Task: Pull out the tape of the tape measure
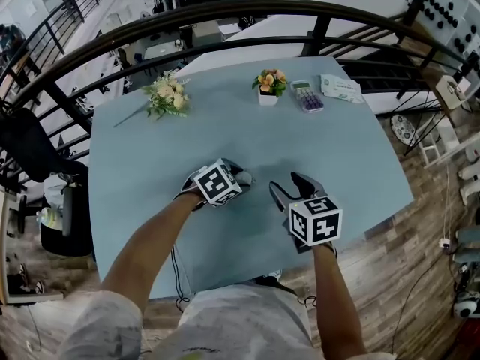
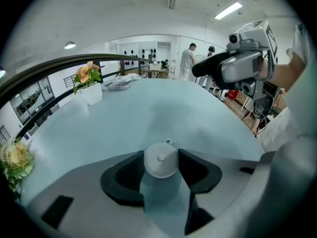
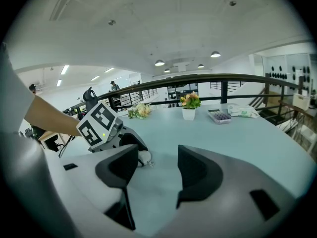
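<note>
Left tool [image 2: 161, 152] pinches the tape measure [image 2: 159, 163] near the counter's [image 1: 315, 141] near edge. My right tool [image 3: 157, 165] stands spread, empty. Step: anchoring the case. Next, I judge, the right must nip the tab [image 2: 168, 142].

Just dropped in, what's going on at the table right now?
A person is working over the blue table with two tools. The left hand-held gripper has its pads against the sides of a small round white tape measure, whose pull tab points away from it. The right hand-held gripper is open and empty, aimed towards the tape measure. No tape is pulled out yet.
</note>
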{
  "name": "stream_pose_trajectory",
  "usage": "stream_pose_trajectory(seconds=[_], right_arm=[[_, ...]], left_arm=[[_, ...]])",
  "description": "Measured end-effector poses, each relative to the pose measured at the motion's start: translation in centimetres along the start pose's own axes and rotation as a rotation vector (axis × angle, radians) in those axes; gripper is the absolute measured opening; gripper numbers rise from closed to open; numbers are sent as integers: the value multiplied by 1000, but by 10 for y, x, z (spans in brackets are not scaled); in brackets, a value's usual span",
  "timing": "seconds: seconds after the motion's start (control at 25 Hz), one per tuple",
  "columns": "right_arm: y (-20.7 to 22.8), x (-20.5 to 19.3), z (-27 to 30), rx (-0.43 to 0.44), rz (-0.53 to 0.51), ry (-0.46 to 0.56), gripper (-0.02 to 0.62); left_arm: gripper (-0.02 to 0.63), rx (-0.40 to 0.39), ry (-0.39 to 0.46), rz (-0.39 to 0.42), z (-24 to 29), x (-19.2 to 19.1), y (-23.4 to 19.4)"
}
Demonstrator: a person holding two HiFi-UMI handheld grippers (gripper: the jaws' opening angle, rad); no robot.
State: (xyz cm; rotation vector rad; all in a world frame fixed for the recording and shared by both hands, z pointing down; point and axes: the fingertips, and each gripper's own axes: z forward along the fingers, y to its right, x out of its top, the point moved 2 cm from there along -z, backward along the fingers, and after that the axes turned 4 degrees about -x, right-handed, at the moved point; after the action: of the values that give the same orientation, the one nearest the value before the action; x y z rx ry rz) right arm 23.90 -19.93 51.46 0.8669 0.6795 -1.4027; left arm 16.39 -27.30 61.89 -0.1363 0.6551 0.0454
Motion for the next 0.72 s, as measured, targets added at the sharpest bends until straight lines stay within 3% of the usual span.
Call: stream_pose_trajectory(seconds=[0.28,0.72], right_arm=[[0,-1,-1,19,7,8,253],[-16,16,-5,126,25,49,253]], left_arm=[[212,32,-12,2,-7,3,6],[212,125,31,-43,-50,15,19]])
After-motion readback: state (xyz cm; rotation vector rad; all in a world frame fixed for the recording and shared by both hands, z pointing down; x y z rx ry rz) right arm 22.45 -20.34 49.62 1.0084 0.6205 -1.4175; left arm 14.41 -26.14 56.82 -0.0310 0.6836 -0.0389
